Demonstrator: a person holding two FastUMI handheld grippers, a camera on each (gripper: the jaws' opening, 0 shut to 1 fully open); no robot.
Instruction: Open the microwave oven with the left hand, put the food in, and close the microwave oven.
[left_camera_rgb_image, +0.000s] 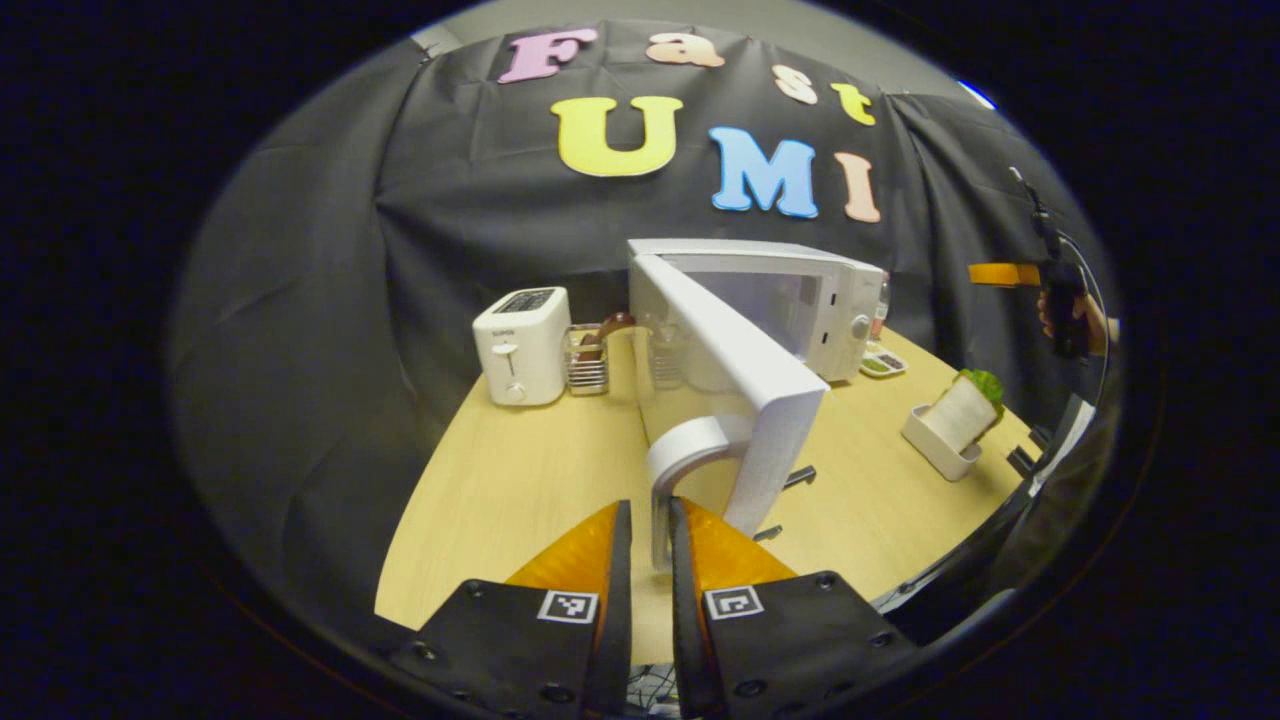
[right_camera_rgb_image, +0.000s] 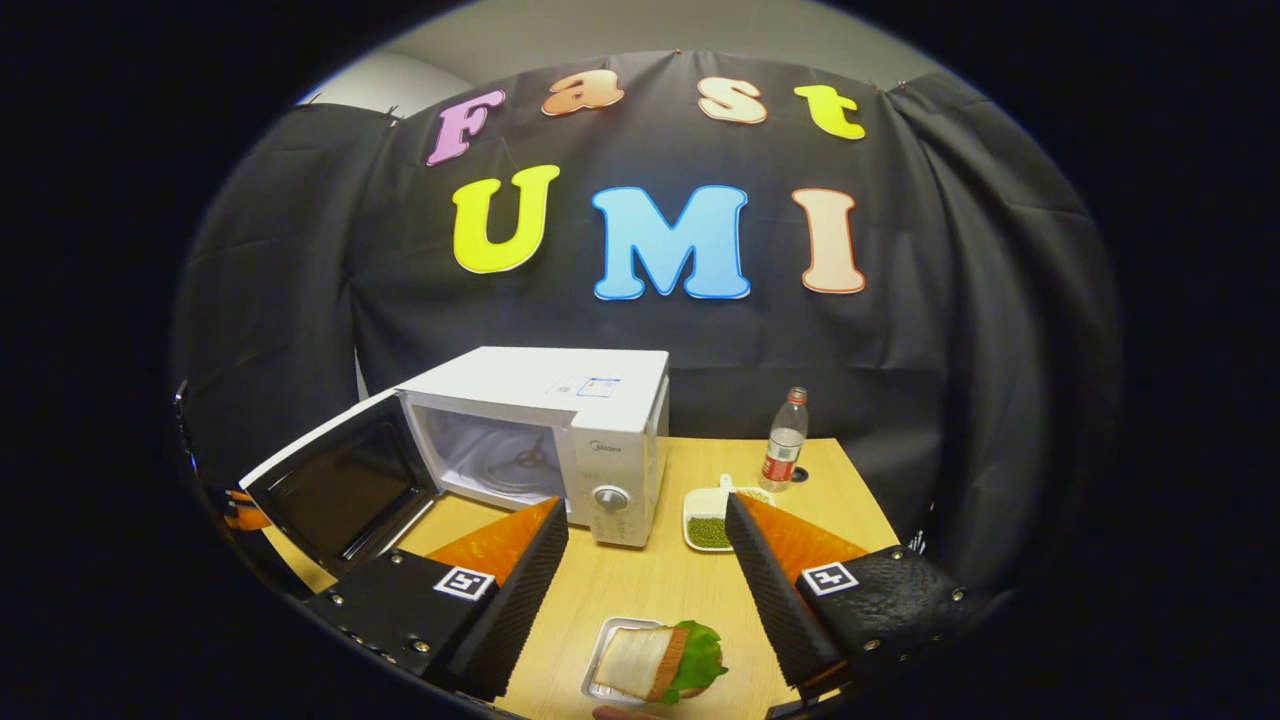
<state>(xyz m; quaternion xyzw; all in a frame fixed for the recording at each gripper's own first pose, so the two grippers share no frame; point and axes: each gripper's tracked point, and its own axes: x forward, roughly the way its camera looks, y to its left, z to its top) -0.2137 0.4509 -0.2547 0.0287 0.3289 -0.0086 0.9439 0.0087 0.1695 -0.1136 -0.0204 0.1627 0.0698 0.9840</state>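
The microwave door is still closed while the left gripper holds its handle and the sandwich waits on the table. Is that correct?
Not quite: the microwave door is swung open, as the right gripper view shows. The left gripper does hold its handle, and the sandwich waits on the table.

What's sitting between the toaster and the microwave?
In the left gripper view, a small wire rack holding something brown stands on the table between the toaster and the microwave, close beside the toaster.
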